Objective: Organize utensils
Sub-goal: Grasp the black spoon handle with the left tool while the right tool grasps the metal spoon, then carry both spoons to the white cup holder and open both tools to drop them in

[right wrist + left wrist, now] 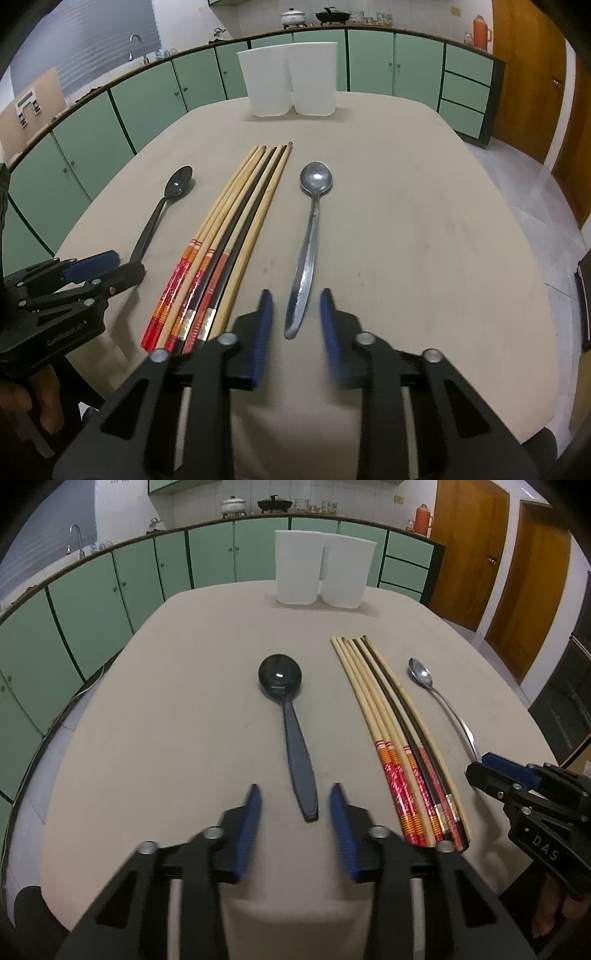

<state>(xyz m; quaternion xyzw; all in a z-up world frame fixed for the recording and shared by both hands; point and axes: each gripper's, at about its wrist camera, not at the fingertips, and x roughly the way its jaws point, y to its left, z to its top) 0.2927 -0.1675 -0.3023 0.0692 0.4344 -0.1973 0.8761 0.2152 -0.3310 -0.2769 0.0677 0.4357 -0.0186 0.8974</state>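
Note:
A black plastic spoon (280, 679) lies on the beige table (177, 709), handle towards me. My left gripper (295, 788) is open, its blue pads (251, 812) on either side of the handle's end without touching it. A metal spoon (316, 179) lies to the right, and my right gripper (295, 295) straddles its handle end, open, with gaps on both sides. Between the spoons lies a bundle of several chopsticks (236, 214), some pale wood and some black, with red and orange ends. Two white containers (321, 568) stand side by side at the table's far edge.
Green kitchen cabinets (110, 602) curve behind the table, with a sink tap at the left and pots on the counter. Wooden doors (472, 546) are at the right. A person's hand (40, 398) holds the left gripper's handle.

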